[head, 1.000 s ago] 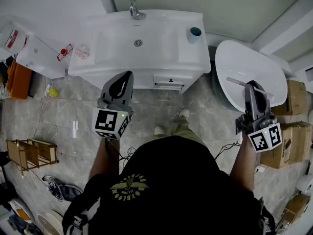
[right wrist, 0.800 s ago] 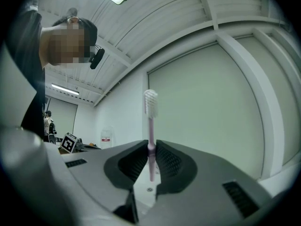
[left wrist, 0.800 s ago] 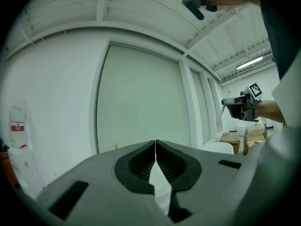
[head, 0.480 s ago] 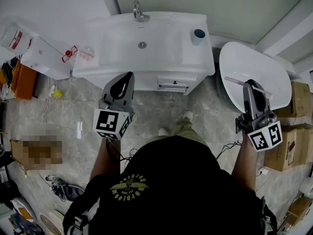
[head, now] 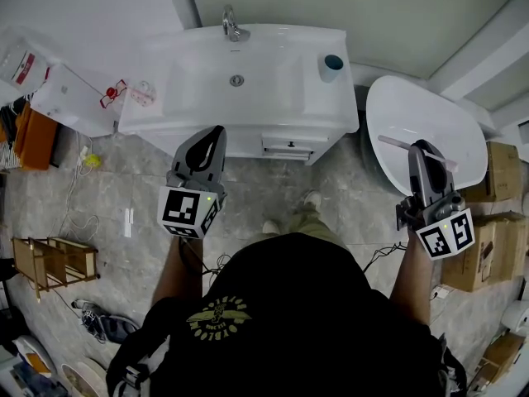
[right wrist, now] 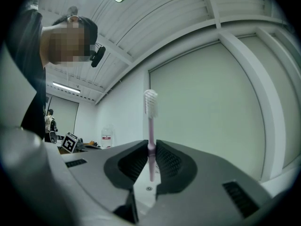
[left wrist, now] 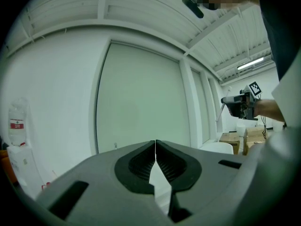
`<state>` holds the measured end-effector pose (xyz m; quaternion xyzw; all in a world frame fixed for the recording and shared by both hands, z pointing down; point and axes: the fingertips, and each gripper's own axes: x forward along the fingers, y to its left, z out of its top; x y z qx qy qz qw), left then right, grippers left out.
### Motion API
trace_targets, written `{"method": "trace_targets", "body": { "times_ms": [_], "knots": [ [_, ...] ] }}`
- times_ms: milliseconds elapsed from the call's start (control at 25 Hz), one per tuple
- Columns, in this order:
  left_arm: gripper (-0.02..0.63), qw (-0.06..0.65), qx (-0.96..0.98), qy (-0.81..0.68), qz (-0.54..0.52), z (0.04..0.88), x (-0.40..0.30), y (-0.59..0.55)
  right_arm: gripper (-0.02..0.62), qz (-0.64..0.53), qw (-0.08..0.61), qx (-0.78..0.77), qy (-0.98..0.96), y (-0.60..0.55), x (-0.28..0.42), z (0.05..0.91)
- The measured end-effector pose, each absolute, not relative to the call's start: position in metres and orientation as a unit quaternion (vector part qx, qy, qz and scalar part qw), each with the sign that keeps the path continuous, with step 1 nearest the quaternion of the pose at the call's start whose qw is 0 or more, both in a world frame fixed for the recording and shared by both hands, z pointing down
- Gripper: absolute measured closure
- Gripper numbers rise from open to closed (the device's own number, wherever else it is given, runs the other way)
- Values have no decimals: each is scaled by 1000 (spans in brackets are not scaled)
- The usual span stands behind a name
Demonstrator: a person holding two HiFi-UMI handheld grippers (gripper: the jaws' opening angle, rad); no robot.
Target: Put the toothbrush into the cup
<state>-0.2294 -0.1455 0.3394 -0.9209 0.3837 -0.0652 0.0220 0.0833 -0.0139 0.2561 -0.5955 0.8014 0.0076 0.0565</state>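
A pink-handled toothbrush (right wrist: 150, 126) with white bristles stands upright between the pads of my right gripper (right wrist: 151, 147), which is shut on its handle. From the head view the toothbrush (head: 394, 143) lies crosswise in the right gripper (head: 419, 149), over the white oval basin at the right. The cup (head: 331, 65), pale with a dark blue inside, stands on the sink's (head: 273, 98) back right corner, well to the left of and beyond that gripper. My left gripper (head: 216, 131) is held in front of the sink cabinet. Its jaws (left wrist: 155, 142) are shut with nothing between them.
A faucet (head: 229, 23) stands at the sink's back edge. A white oval basin (head: 438, 110) leans at the right, with cardboard boxes (head: 496, 168) beside it. On the floor at the left are a wooden rack (head: 50, 259), a white box (head: 70, 98) and cables.
The head view has shifted slightly. Both grippers keep their places, and the toothbrush stays in the right one.
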Motion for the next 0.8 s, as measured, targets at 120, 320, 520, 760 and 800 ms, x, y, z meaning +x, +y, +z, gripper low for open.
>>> {"method": "trace_targets", "body": {
  "times_ms": [120,320,520,760,800],
  "knots": [
    [592,17,-921,383,-67,342,-226,-148,541,3,55,-597,800,-16,88,259],
    [592,15,-921,382,-76,348,-217,-151,541,-7,59,-598,799,-19,97,267],
    [592,16,-922,377,-88,352,-202,-158,541,-19,65,-599,798,-30,110,279],
    [592,16,-919,380,-101,354,-186,-174,541,-30,71,-596,799,-50,129,287],
    [592,15,-919,382,-101,355,-183,-178,541,-31,70,-595,800,-55,132,288]
  ]
}}
